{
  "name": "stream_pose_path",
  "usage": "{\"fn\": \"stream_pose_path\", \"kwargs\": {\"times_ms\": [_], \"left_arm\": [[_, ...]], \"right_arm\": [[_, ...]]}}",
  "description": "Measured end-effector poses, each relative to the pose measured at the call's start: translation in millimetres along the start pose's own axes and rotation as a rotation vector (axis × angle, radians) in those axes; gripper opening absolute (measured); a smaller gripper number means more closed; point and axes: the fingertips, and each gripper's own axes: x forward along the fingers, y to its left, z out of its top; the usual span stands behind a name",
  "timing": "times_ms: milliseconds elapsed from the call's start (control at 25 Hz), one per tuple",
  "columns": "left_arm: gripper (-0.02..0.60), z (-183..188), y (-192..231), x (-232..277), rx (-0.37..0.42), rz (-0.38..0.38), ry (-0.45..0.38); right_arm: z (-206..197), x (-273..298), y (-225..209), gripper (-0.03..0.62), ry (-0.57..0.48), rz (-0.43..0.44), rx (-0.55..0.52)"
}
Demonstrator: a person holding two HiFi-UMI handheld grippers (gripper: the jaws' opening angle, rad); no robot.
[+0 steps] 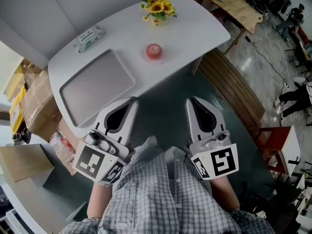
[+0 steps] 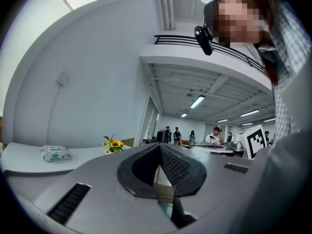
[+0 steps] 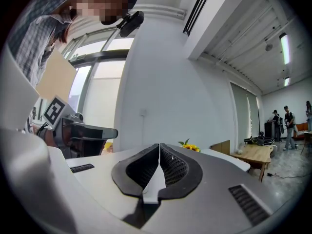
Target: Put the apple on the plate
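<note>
A red apple (image 1: 153,50) sits on the white table (image 1: 195,28), right of its middle. A flat grey rectangular plate (image 1: 97,85) lies on the table's left part, nothing on it. My left gripper (image 1: 130,101) is shut and empty, its tip just at the table's near edge by the plate's corner. My right gripper (image 1: 191,101) is shut and empty too, over the floor short of the table. In the left gripper view the left gripper (image 2: 159,148) has its pads closed together; in the right gripper view the right gripper (image 3: 159,147) does as well. Neither gripper view shows the apple.
A small bunch of sunflowers (image 1: 157,7) and a pack of wipes (image 1: 88,38) stand at the table's far side. Cardboard boxes (image 1: 34,99) sit left of the table, a wooden bench (image 1: 234,89) to its right. Several people stand far off (image 2: 175,135).
</note>
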Motion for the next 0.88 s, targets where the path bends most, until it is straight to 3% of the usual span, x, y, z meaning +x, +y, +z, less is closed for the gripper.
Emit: {"fn": "stream_pose_path", "kwargs": {"times_ms": [520,880], "left_arm": [[0.008,-6.3,45.8,33.4,-0.031,0.046,0.015],[0.008,-13.2,88.1,85.9,-0.054,0.161,0.053]], "right_arm": [[-21.7,48.5,-28.1,0.024,0.052,0.01,0.018],[-37.0,117.9,-72.5,0.025,0.089,0.116,0.033]]}}
